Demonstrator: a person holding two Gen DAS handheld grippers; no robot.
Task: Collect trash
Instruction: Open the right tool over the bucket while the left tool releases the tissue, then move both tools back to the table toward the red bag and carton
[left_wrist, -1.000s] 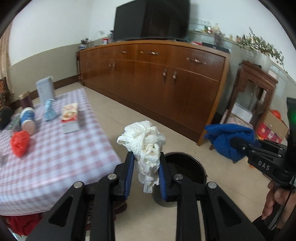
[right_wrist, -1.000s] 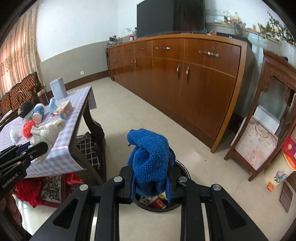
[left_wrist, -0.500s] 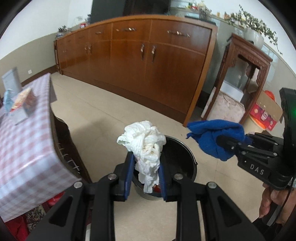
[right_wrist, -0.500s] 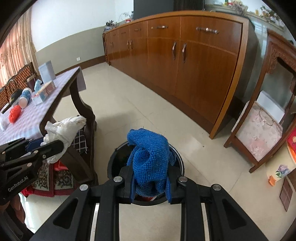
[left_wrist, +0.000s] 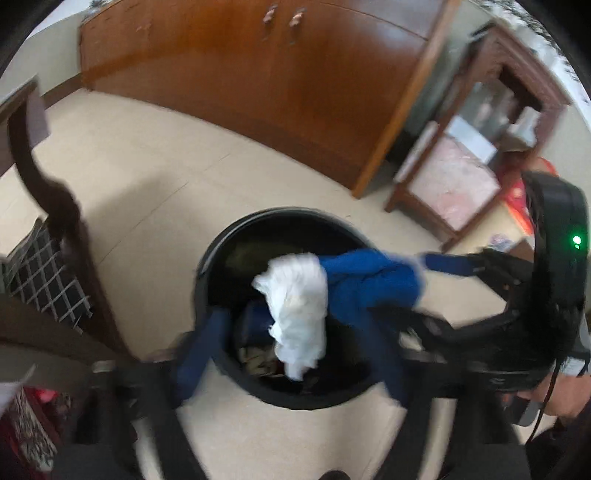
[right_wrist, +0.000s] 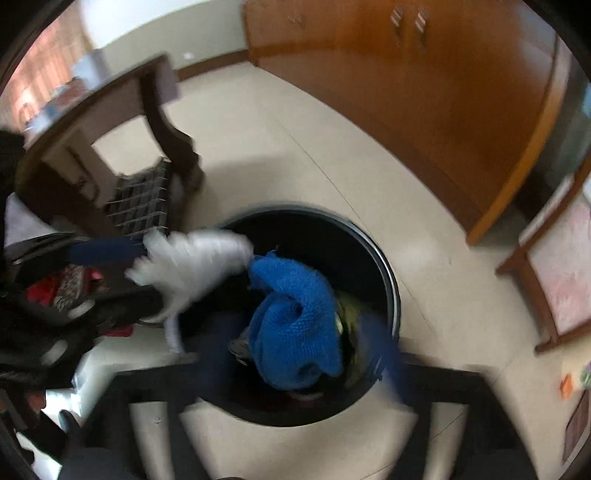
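A black round trash bin (left_wrist: 221, 243) stands on the floor, with some rubbish at its bottom; it also shows in the right wrist view (right_wrist: 388, 269). My left gripper (left_wrist: 291, 354) is open wide over the bin, and the crumpled white tissue (left_wrist: 299, 306) hangs loose between its blurred fingers. My right gripper (right_wrist: 299, 358) is open wide over the bin too, with the blue cloth (right_wrist: 291, 325) loose between its fingers. The tissue (right_wrist: 192, 266) and the cloth (left_wrist: 369, 280) touch each other above the bin's mouth.
A dark wooden table leg (left_wrist: 70, 236) and a checked cushion (left_wrist: 44, 273) stand left of the bin. A long brown sideboard (left_wrist: 295, 81) runs along the back. A small wooden side table (left_wrist: 465, 170) stands at the right.
Both grippers have dropped down over the bin and opened wide. The tissue and the blue cloth are no longer pinched. The views are motion-blurred.
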